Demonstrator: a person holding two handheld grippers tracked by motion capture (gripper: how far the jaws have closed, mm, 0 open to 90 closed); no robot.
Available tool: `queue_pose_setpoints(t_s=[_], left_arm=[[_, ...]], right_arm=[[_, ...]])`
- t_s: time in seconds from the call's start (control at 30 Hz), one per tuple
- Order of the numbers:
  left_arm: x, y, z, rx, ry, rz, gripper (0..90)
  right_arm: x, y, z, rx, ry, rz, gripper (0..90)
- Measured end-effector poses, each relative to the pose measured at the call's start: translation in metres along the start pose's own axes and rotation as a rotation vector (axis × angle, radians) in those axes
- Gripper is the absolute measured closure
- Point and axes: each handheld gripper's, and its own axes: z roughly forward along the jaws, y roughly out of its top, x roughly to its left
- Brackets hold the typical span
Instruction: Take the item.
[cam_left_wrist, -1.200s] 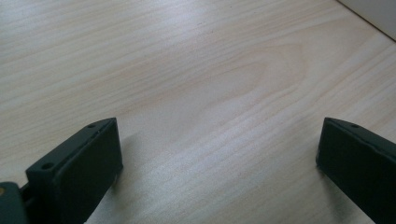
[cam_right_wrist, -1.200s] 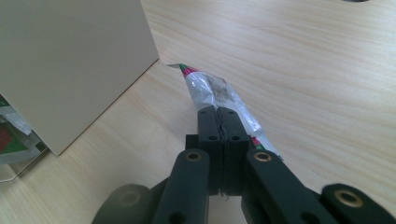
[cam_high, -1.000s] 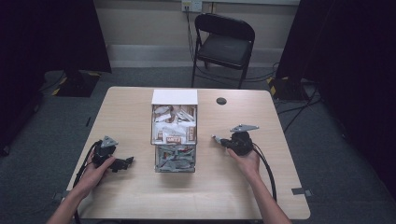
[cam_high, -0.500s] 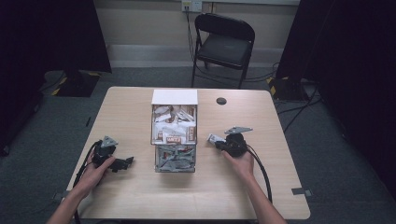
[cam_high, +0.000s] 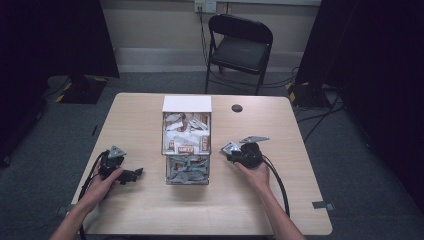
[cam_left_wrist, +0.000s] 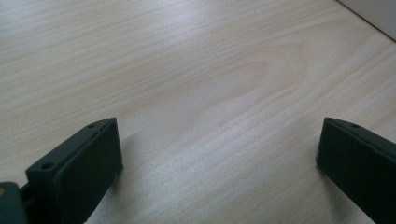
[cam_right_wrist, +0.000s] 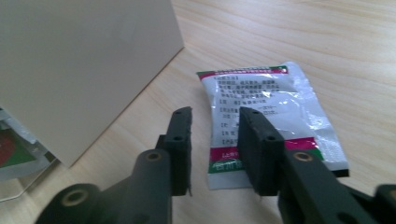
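On the left, our left gripper (cam_high: 134, 174) lies low on the table (cam_high: 150, 210) with its jaws spread wide and nothing but bare wood between them; it sits where it did a second ago, well apart from the clear box (cam_high: 187, 145) in the middle. That box is stocked with small packets, brown-and-white ones in the upper part and silvery ones below, and a white lid stands up at its far end; the printing on them is too small for us to read. To the right of the box, our right gripper (cam_high: 231, 151) has moved in a little toward the box since the earlier pictures, and its jaws have just been opening: they now stand partly apart, not pinching anything. Just past them a white sachet (cam_right_wrist: 275, 114) lies flat on the wood, beside the box's cream wall (cam_right_wrist: 84, 70), its near edge running under the right jaw. We take this to mean the sachet has been let go and set down next to the box, so this piece of the job looks done. The sachet carries green and magenta bands and several lines of small dark print, seemingly Chinese, which we cannot make out.
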Motion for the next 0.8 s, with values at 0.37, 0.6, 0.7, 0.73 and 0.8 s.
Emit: queue_pose_setpoints(t_s=[0.37,0.6,0.7,0.73,0.8], left_arm=[[0.000,0.000,0.000,-0.001,-0.001,0.000,0.0],[0.000,0.000,0.000,-0.001,0.000,0.000,0.0],[0.000,0.000,0.000,-0.001,0.000,0.000,0.0],[0.000,0.000,0.000,0.000,0.000,0.000,0.0],[0.000,0.000,0.000,-0.001,-0.001,0.000,0.0]], right_arm=[[-0.003,0.003,-0.005,-0.033,-0.033,0.060,26.1],[-0.009,0.005,-0.020,-0.054,-0.087,0.081,15.0],[-0.011,0.005,-0.029,-0.059,-0.095,0.086,14.4],[-0.012,0.006,-0.031,-0.062,-0.100,0.084,14.3],[-0.012,0.006,-0.038,-0.063,-0.106,0.084,14.6]])
